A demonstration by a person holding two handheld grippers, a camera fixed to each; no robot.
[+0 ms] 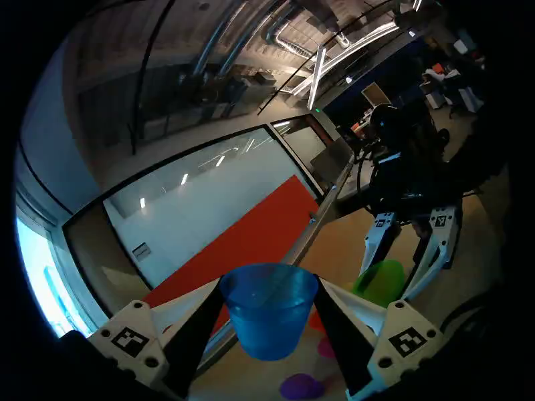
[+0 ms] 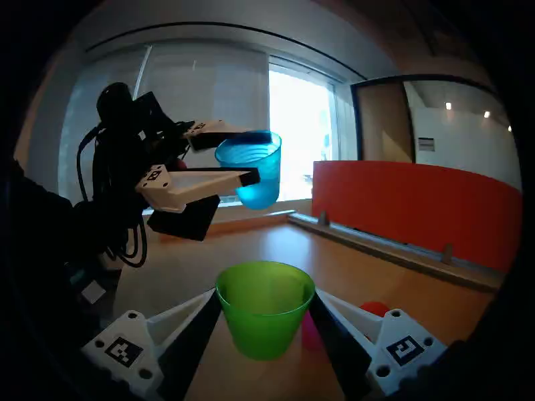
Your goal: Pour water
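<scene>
Your left hand-held gripper clamps the blue cup well apart from the green cup your right hand-held gripper grasps, so tipping now could wet the surface.

Opposed views from left claw, right claw

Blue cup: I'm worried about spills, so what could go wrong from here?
The blue cup in the left tongs hangs above and apart from the green cup; tipped now, water could miss onto the table. The right tongs pinch only the green cup's sides; it might slip.
</scene>
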